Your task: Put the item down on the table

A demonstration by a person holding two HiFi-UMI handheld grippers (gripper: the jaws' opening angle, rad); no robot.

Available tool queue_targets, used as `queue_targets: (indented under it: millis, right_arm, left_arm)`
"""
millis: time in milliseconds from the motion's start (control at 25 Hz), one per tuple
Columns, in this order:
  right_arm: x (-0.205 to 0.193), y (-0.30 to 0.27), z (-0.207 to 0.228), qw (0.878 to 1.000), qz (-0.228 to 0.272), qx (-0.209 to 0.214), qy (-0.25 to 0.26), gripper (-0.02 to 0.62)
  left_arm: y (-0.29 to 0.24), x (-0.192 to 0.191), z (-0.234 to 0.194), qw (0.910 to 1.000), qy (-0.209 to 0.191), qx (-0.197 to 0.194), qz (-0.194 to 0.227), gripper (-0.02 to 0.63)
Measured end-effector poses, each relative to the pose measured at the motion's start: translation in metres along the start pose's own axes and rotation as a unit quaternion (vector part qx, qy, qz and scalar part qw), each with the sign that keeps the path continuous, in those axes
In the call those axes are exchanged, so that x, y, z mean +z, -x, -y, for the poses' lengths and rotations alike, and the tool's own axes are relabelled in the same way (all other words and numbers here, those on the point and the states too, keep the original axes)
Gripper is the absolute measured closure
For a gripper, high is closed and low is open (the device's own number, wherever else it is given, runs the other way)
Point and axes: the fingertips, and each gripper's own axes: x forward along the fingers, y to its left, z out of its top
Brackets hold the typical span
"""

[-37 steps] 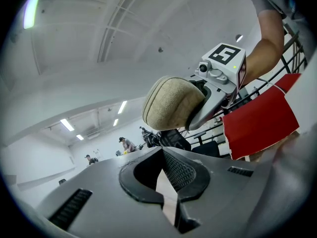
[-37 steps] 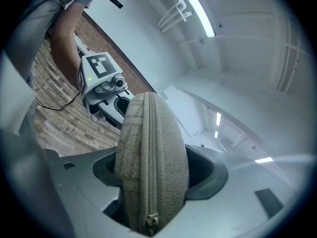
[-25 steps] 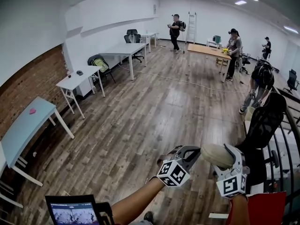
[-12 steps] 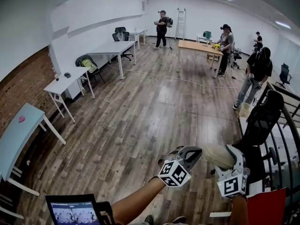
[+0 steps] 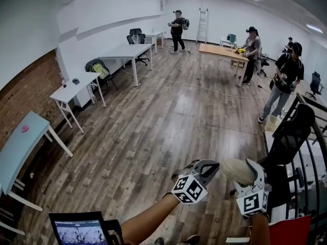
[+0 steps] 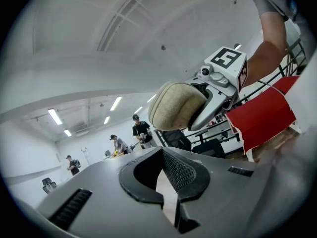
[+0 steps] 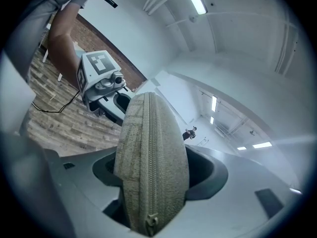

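Note:
A beige zip pouch is held in the air above the wooden floor, low in the head view. My right gripper is shut on it. In the right gripper view the pouch stands on edge between the jaws, zipper facing the camera. My left gripper hovers just left of the pouch, not touching it. Its jaws stand together with nothing between them. From the left gripper view the pouch shows above, clamped in the right gripper.
A light blue table stands at the left wall, white tables further back, and a wooden table far off. A black chair, a railing and a red panel are at my right. Several people stand far off.
Both grippers keep the same pose with the pouch still held. The head view has shifted slightly, and the person at the far right has moved a little.

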Motion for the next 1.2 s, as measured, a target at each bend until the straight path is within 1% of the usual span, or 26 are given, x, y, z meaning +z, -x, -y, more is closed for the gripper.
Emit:
queue_targets:
  millis: [120,280,480,760,1000,1120,1200]
  right_arm:
    - [-0.015,-0.004,0.015,1.000,0.005,0.005,0.002,0.291]
    - [-0.038,-0.010,0.041,1.000,0.009,0.003,0.007,0.291]
    - [-0.077,-0.009,0.071,1.000,0.009,0.008,0.006,0.291]
    - [-0.122,-0.002,0.117,1.000,0.012,-0.004,0.005,0.291]
    - [-0.168,-0.002,0.136,1.000,-0.008,-0.016,-0.011,0.291]
    - [-0.197,-0.016,0.145,0.999,-0.029,-0.023,-0.015,0.291]
    - [-0.216,-0.026,0.151,0.998,-0.046,-0.029,-0.025,0.291]
  left_arm:
    - [-0.024,0.003,0.002,1.0000,-0.003,-0.002,-0.003,0.604]
    - [-0.057,0.006,-0.004,1.0000,0.001,0.005,-0.005,0.604]
    - [-0.103,0.016,0.000,1.0000,-0.002,0.003,-0.008,0.604]
    - [-0.163,0.035,0.002,0.9999,-0.011,0.003,-0.009,0.604]
    - [-0.211,0.028,0.016,0.9997,-0.008,-0.022,-0.007,0.604]
    - [-0.244,0.016,0.015,0.9992,0.000,-0.040,0.004,0.604]
    - [-0.267,0.008,0.015,0.9982,-0.001,-0.058,0.012,0.604]
